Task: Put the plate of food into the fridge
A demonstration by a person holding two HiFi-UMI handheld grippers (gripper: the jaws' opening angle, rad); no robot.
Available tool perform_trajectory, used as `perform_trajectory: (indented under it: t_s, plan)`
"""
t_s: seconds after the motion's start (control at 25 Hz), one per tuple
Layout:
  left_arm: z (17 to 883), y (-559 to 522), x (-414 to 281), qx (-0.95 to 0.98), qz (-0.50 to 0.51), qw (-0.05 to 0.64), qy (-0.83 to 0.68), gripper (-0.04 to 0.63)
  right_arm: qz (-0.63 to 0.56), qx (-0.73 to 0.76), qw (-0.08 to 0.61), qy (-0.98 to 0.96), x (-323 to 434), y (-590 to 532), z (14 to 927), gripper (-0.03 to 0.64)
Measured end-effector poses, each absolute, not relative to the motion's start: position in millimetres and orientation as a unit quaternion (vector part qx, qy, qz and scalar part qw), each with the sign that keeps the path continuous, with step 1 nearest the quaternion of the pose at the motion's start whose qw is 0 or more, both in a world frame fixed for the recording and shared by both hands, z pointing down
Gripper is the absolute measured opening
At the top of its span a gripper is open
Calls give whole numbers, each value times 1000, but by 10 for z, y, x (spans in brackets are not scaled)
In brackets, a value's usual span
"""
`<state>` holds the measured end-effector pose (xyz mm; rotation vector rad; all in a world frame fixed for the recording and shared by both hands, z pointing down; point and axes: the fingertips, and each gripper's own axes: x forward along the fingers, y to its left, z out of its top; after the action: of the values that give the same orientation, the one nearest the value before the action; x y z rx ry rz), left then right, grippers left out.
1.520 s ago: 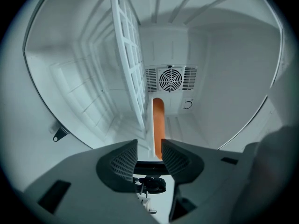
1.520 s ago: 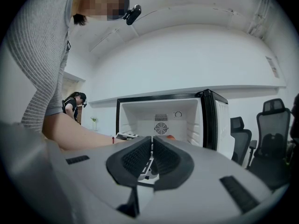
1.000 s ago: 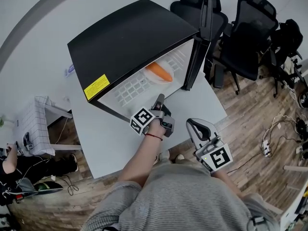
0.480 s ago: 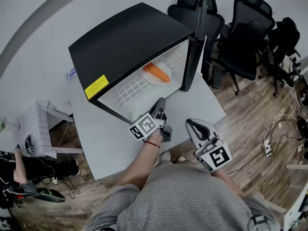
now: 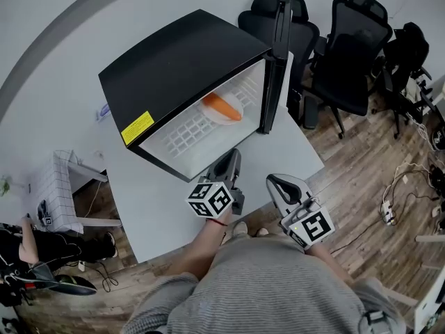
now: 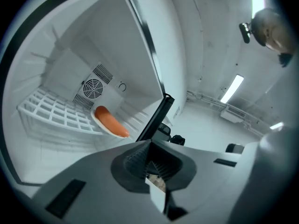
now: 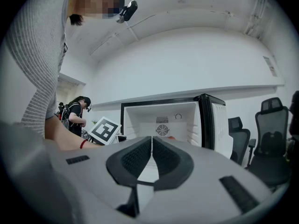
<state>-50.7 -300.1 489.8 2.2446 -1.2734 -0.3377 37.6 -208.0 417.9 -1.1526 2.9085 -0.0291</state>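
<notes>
In the head view, a black fridge [image 5: 181,68] stands on the far part of the white table [image 5: 160,200], with its door [image 5: 274,68] swung open toward the table's right edge. The plate [image 5: 217,113] with the orange food [image 5: 222,106] lies inside on the white wire shelf [image 5: 184,131], on the side near the door. The left gripper [image 5: 231,160] and the right gripper [image 5: 274,181] hover over the near edge of the table, both apart from the fridge.

In the left gripper view, the jaws are pressed together and hold nothing. Beyond them the plate [image 6: 100,125] with the food [image 6: 111,121] rests on the shelf [image 6: 51,113], below the round fan grille [image 6: 92,87].

In the right gripper view, the jaws are also pressed together, with nothing between them. Behind them stands the open fridge [image 7: 161,120], and the marker cube [image 7: 105,129] of the left gripper shows on its left.
</notes>
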Motion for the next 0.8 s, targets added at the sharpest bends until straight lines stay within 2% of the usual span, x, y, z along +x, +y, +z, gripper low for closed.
perform_trajectory:
  t_s: [0.2,0.56,0.8]
  plan:
    - [4762,-2766,-383,858,-98,217,-455,11,-13,-371,8,929,425,-2033,4195,15]
    - [4636,-2381,-253,877,-82,190,-434,11,-12,-367,7,930,461,-1936,4212,15]
    - [4478,-2107,-118,894,-54,139,-423,11,-10,-365,8,931,472,-1865,4200,15]
